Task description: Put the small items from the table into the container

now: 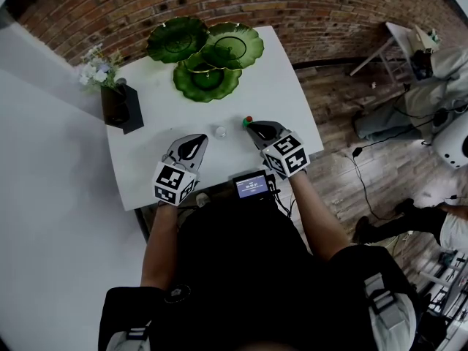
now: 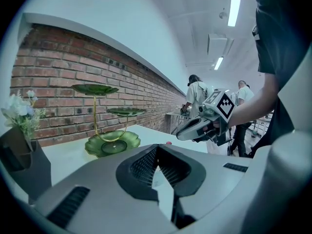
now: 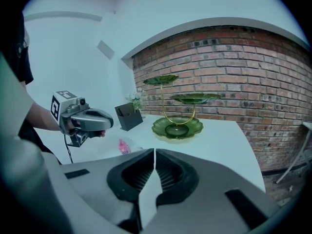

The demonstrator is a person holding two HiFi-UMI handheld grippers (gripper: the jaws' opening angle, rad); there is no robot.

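Both my grippers hover low over the near part of the white table (image 1: 285,86), jaws shut and empty. The left gripper (image 1: 197,138) points at a small clear-wrapped item (image 1: 220,131) lying between the two. The right gripper (image 1: 252,126) has its tip next to a small red and green item (image 1: 248,121). A green three-tier dish stand (image 1: 207,53) stands at the table's far side. In the right gripper view, beyond the shut right gripper (image 3: 154,151), a pink wrapped item (image 3: 124,145) lies near the left gripper (image 3: 90,118). In the left gripper view, a red item (image 2: 168,143) peeps over the shut left gripper (image 2: 156,147).
A black holder (image 1: 121,108) with pale flowers (image 1: 95,70) stands at the table's left edge. A small screen (image 1: 252,185) sits at the near edge by my body. A brick wall (image 1: 329,6) runs behind the table. People (image 2: 197,99) stand far off to the right.
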